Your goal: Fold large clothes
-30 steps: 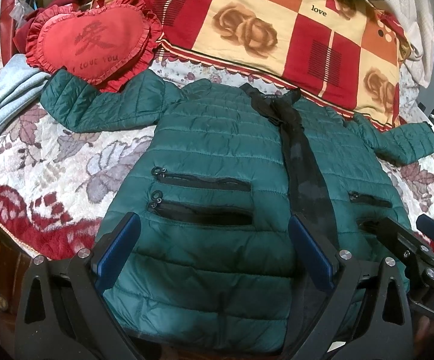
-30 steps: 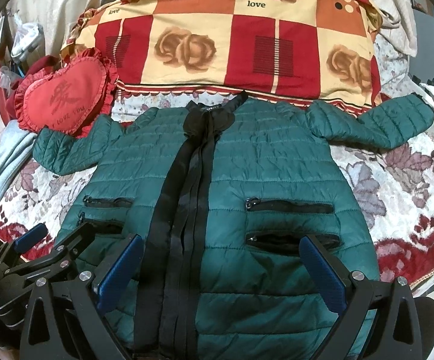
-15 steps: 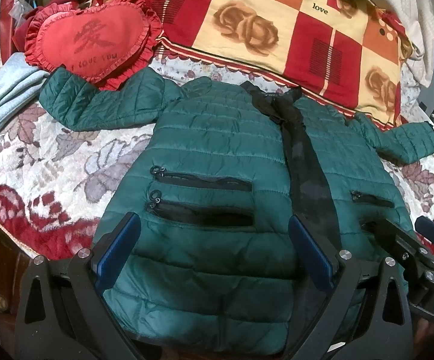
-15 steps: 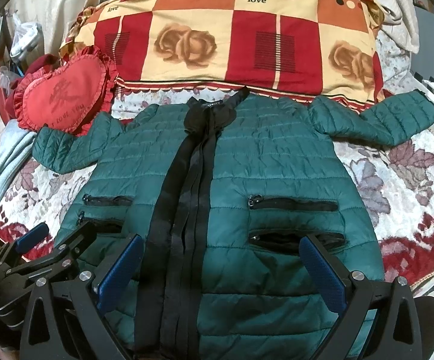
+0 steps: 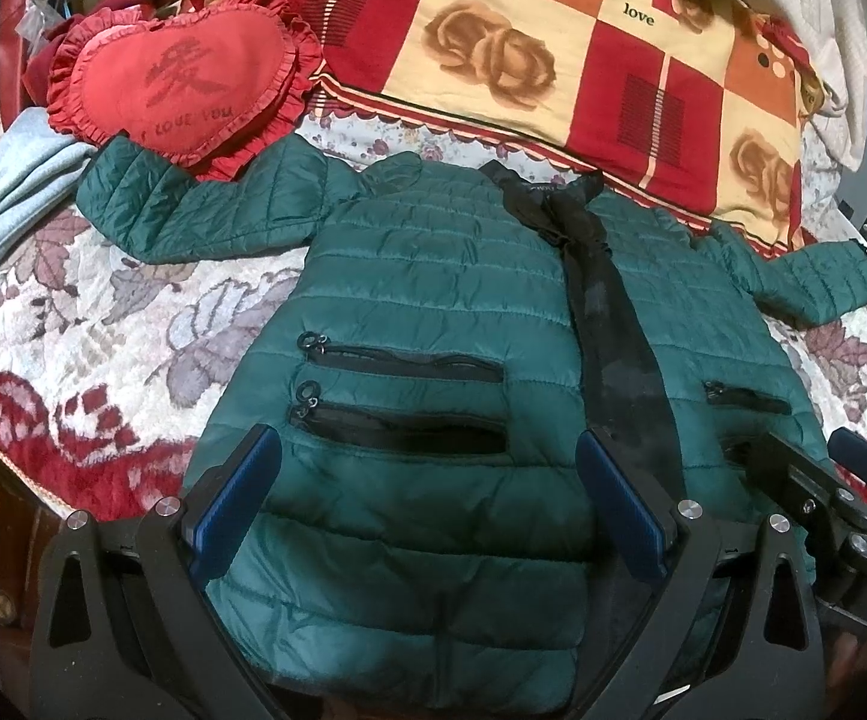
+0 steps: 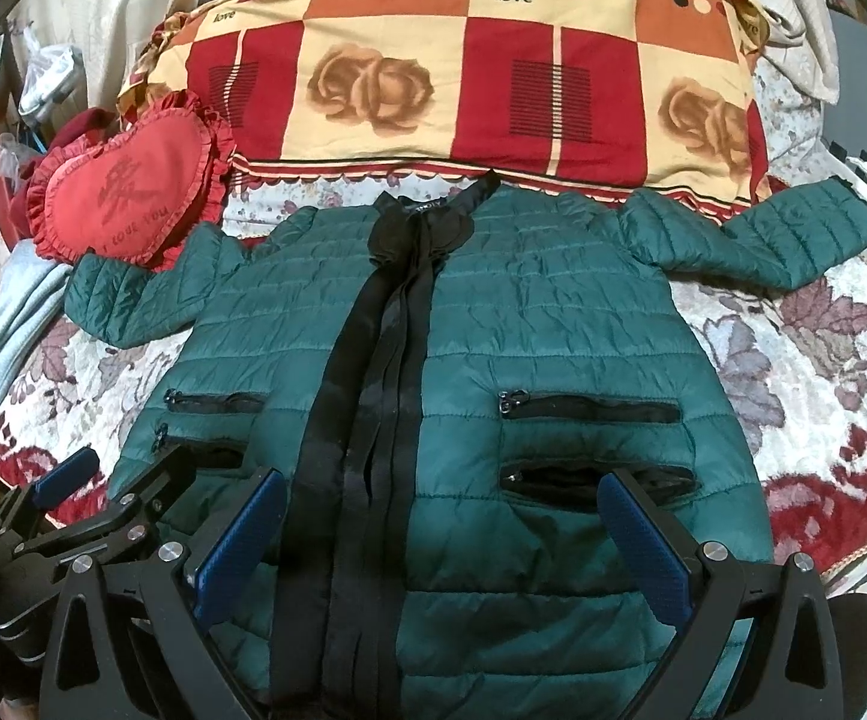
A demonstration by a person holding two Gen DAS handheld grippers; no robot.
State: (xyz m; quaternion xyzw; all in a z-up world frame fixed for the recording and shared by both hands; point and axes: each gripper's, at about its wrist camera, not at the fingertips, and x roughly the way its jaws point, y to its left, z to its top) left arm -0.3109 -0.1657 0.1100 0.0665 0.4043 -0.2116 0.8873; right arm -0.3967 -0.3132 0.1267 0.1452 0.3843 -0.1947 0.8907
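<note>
A dark green quilted puffer jacket (image 5: 433, 312) lies flat, front up, on the bed, with both sleeves spread out and a black zip band down its middle. It also shows in the right wrist view (image 6: 553, 348). My left gripper (image 5: 427, 498) is open and empty, hovering over the jacket's left hem below the zip pockets. My right gripper (image 6: 442, 534) is open and empty over the right hem. The right gripper shows at the right edge of the left wrist view (image 5: 823, 480), and the left gripper at the left edge of the right wrist view (image 6: 109, 492).
A red heart-shaped cushion (image 5: 181, 90) lies by the left sleeve. A large red and cream checked pillow (image 5: 553, 48) lies behind the collar. A light blue garment (image 5: 7, 192) lies at far left. The floral bedspread (image 5: 103, 324) ends at the near bed edge.
Both grippers have drifted slightly forward and down toward the jacket; the jacket has not moved and both jaws stay open.
</note>
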